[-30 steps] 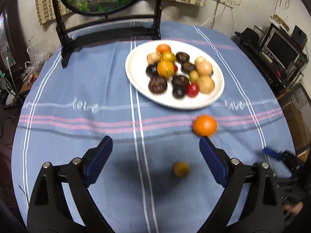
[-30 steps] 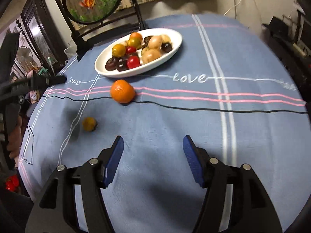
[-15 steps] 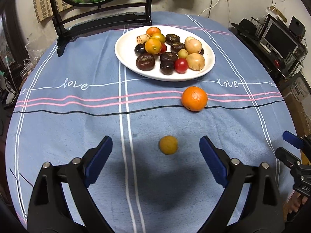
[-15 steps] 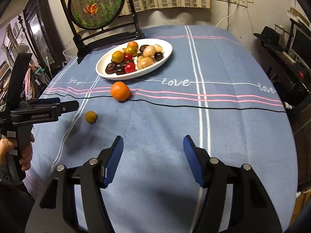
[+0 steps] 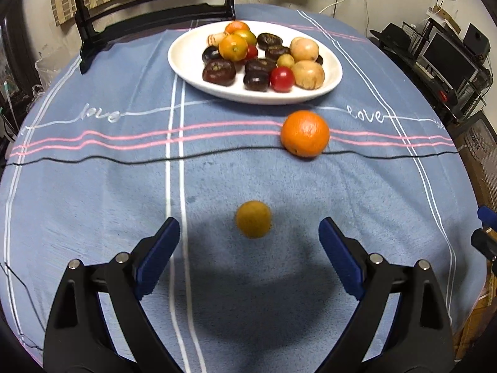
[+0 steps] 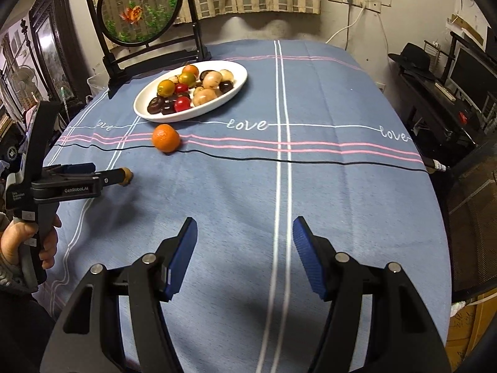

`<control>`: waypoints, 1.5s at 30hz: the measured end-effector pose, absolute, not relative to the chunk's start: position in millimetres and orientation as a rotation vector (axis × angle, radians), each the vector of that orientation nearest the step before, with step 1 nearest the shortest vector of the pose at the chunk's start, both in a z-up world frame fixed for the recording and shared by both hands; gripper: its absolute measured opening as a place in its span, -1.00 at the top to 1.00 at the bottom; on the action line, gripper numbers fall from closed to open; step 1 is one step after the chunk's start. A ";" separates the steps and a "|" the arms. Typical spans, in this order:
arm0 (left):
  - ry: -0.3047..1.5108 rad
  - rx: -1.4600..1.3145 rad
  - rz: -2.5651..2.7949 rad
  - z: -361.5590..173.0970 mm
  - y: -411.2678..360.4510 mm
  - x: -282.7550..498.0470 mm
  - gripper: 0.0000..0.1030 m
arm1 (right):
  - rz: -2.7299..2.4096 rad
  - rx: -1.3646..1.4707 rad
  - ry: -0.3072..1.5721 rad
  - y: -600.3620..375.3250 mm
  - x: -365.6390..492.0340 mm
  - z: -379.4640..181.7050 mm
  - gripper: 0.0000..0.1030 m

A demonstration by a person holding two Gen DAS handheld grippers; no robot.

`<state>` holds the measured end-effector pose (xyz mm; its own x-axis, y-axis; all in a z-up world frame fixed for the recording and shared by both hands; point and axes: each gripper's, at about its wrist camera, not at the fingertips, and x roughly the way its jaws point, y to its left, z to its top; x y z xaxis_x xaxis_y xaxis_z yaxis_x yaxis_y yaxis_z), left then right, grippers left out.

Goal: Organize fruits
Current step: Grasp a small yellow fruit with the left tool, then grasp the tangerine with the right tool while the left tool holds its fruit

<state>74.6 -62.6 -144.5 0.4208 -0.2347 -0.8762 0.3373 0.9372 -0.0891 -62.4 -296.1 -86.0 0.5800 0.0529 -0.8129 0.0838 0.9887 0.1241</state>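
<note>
A small yellow-brown fruit [image 5: 253,219] lies on the blue tablecloth just ahead of my left gripper [image 5: 248,233], whose jaws stand wide open on either side of it without touching. Beyond it rests an orange [image 5: 305,133] on the pink stripes. A white oval plate [image 5: 186,62] farther back holds several dark, red, orange and tan fruits. In the right wrist view the small fruit [image 6: 126,176] is partly hidden behind the left gripper [image 6: 121,175], and the orange [image 6: 166,137] sits before the plate [image 6: 239,82]. My right gripper [image 6: 243,236] hovers open over bare cloth.
A black-framed round screen with painted fish [image 6: 139,6] stands behind the plate at the table's far edge. A person's hand [image 6: 18,239] holds the left gripper's handle. Black shelves with a monitor [image 5: 447,56] stand right of the table.
My left gripper has come down and forward, so the small fruit now lies between its fingertips. The right gripper has drawn back and tilted up, showing more of the table and room.
</note>
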 end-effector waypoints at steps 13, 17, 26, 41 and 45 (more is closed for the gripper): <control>1.117 -0.015 -0.430 -160.7 -53.9 86.1 -0.51 | -0.034 0.168 0.978 -306.8 -57.6 -93.2 -0.25; 1.130 -0.025 -0.442 -164.2 -52.3 89.3 -0.17 | -0.024 0.162 0.994 -305.2 -53.7 -96.9 -0.25; 1.118 0.016 -0.460 -162.7 -55.7 90.5 0.49 | -0.026 0.167 1.018 -307.7 -49.8 -103.7 -0.25; 1.053 0.089 -0.347 -129.2 -1.6 65.4 0.50 | 0.209 0.225 0.966 -248.1 47.2 -109.5 -0.25; 1.066 0.059 -0.262 -123.8 38.6 55.0 0.50 | 0.261 0.158 0.956 -212.6 91.2 -113.2 -0.25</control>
<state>55.0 38.6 -123.8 0.4559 -0.1838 -0.8708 0.2407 0.9674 -0.0782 91.2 -212.6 -113.2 0.5489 0.2890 -0.7844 -0.1503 0.9572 0.2474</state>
